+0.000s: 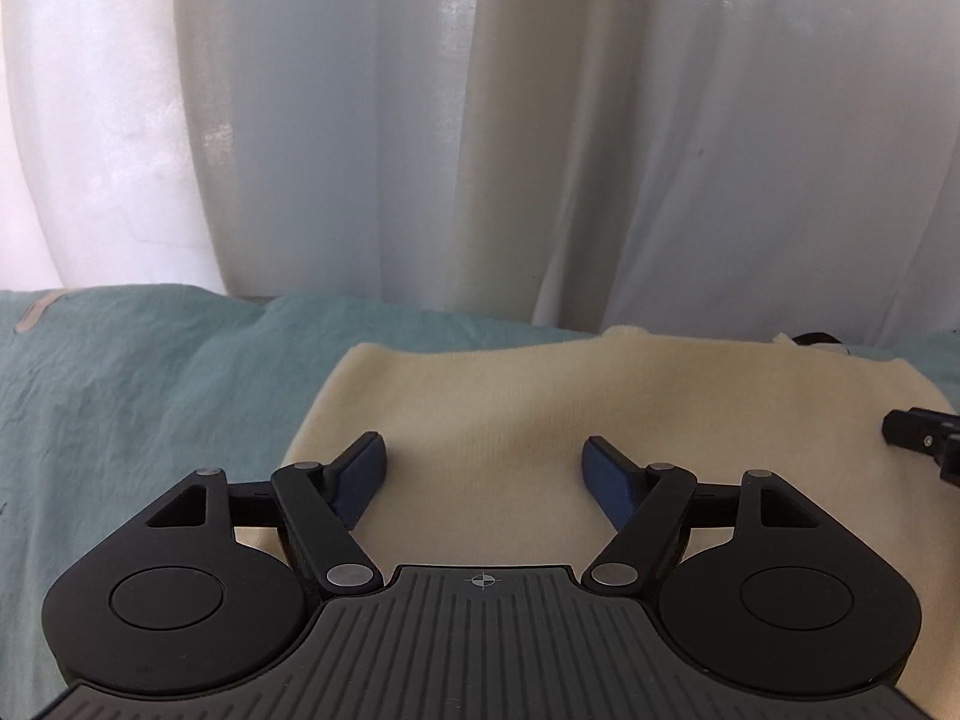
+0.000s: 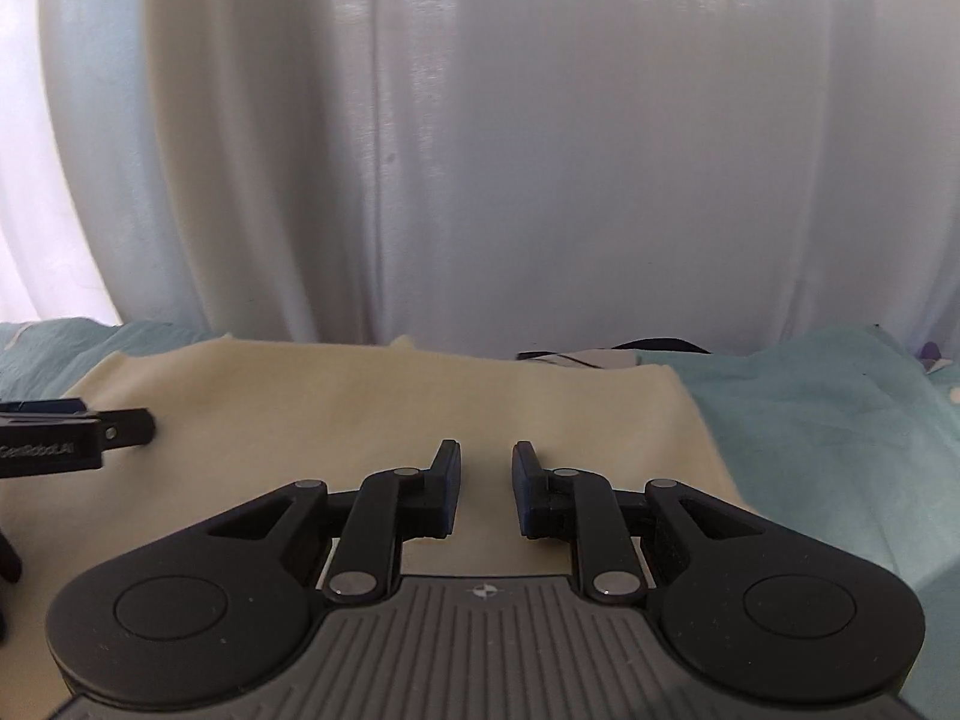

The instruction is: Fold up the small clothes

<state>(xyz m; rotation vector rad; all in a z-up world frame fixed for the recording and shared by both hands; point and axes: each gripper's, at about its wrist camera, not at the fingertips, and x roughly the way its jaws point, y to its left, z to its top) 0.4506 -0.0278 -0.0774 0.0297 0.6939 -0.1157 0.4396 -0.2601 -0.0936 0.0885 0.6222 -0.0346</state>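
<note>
A: Starting from the biggest thing, we have the white curtain [image 1: 480,120] hanging behind, then the teal bedsheet [image 1: 150,390] spread wide and rumpled under everything.

B: And on that sheet lies our cream knit garment [image 1: 510,408], flat, its far edge toward the curtain and its right edge showing in the right wrist view against the teal.

A: We judge it light, soft and limp. It will sag wherever we don't support it, and the knit may stretch if we pull.

B: So we'd take it at an edge or a corner, one tool to each side, pinching both layers instead of the middle.

A: Our left gripper [image 1: 483,471] stands wide apart over the cloth, nothing between its blue pads [image 1: 606,474].

B: Our right gripper [image 2: 486,489] has only a narrow gap, also empty, with the garment beneath it. Neither tool holds the cloth.
</note>
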